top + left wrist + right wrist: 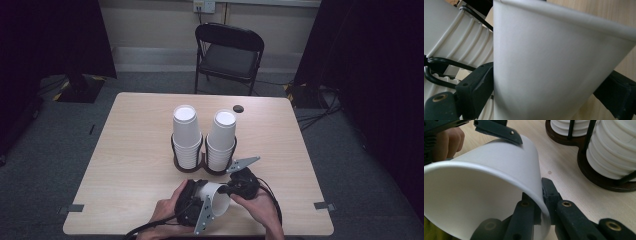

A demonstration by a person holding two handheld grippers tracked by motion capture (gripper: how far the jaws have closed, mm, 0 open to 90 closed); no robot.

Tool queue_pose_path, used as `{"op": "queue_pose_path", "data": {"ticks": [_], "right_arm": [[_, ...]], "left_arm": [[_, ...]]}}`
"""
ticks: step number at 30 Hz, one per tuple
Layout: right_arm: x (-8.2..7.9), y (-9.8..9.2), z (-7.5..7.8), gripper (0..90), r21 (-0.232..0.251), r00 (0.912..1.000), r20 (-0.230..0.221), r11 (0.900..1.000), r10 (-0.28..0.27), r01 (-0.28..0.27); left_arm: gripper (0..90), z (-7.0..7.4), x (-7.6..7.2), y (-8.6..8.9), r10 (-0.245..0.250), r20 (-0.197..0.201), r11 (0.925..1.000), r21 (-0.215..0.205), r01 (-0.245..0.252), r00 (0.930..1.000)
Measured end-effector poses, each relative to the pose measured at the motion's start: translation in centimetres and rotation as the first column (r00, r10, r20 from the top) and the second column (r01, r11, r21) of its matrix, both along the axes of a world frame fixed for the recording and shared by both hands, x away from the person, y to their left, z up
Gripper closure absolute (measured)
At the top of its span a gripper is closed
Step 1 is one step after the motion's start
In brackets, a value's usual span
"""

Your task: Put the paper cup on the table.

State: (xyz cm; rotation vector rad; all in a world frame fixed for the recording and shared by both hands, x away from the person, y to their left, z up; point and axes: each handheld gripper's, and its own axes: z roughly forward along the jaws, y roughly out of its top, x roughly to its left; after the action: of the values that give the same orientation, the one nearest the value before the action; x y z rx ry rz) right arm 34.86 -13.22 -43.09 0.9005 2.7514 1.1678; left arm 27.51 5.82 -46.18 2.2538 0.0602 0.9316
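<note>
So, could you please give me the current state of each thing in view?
loose paper cup: lying sideways, off the table, between both grippers
right gripper: shut on the cup's rim, one jaw inside, one outside
left gripper: open, jaws around the cup's body
left cup stack: upright in the holder
right cup stack: upright in the holder
folding chair: unfolded, empty

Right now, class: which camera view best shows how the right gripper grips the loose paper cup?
The right gripper view: the right gripper pinches the paper cup by its rim wall, one jaw inside and one outside. The high view shows the cup lying sideways between both hands, small. The left gripper view shows the cup's side wall.
</note>
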Motion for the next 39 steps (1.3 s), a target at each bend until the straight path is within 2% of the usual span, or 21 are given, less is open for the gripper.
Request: {"op": "queue_pose_path", "data": {"ticks": [4,6,8,10,14,15,16,23,26,28,31,39], "right_arm": [[0.2,-0.1,0.0,87.2,0.032,0.9999,-0.009,0.999,-0.008,0.008],[0.2,0.0,-0.1,87.8,0.038,0.9998,-0.014,0.999,-0.015,0.015],[0.3,0.2,-0.1,87.6,0.054,0.9996,-0.025,0.998,-0.011,0.012],[0.3,0.3,-0.1,87.6,0.051,0.9994,-0.025,0.998,-0.022,0.024],[0.3,0.6,-0.3,87.9,0.068,0.9989,-0.041,0.997,-0.021,0.023],[0.4,0.7,-0.3,87.9,0.070,0.9989,-0.044,0.997,-0.017,0.020],[0.3,0.8,-0.3,87.9,0.073,0.9988,-0.046,0.997,-0.014,0.017],[0.4,1.4,-0.4,88.1,0.089,0.9984,-0.051,0.996,-0.025,0.030],[0.2,1.9,-0.6,87.3,0.072,0.9990,-0.046,0.997,-0.002,0.005],[0.2,1.9,-0.7,87.9,0.066,0.9988,-0.047,0.998,-0.013,0.016],[0.2,1.8,-0.8,87.9,0.085,0.9983,-0.056,0.996,-0.017,0.022],[0.2,1.7,-0.8,86.1,0.087,0.9988,-0.040,0.996,-0.026,0.030]], "left_arm": [[9.5,0.3,-0.1,0.0,0.001,-0.007,1.0000,-0.006,-0.001,1.0000],[11.6,0.4,-0.4,-0.1,-0.019,0.001,0.9997,-0.016,0.019,0.9998],[11.3,0.5,-0.5,-0.3,-0.012,0.010,0.9999,-0.011,0.012,0.9999],[10.8,0.4,-0.3,-0.3,-0.017,-0.005,0.9993,-0.034,0.016,0.9998],[9.9,0.3,-0.3,-0.5,-0.011,0.008,0.9985,-0.054,0.011,0.9999],[9.6,0.4,-0.4,-0.5,-0.010,0.014,0.9988,-0.047,0.011,0.9999],[9.4,0.4,-0.3,-0.5,-0.009,0.013,0.9991,-0.041,0.009,0.9999],[7.5,0.6,0.0,-0.6,0.006,-0.007,0.9962,-0.087,-0.006,1.0000],[7.3,0.5,-0.1,-0.8,0.000,-0.009,0.9972,-0.074,-0.001,1.0000],[8.0,0.4,-0.1,-0.7,-0.002,-0.011,0.9975,-0.070,0.002,0.9999],[8.3,0.4,-0.1,-0.8,-0.004,-0.003,0.9981,-0.061,0.004,1.0000],[10.1,0.5,-0.1,-0.8,0.002,0.003,0.9990,-0.045,-0.002,1.0000]]}}
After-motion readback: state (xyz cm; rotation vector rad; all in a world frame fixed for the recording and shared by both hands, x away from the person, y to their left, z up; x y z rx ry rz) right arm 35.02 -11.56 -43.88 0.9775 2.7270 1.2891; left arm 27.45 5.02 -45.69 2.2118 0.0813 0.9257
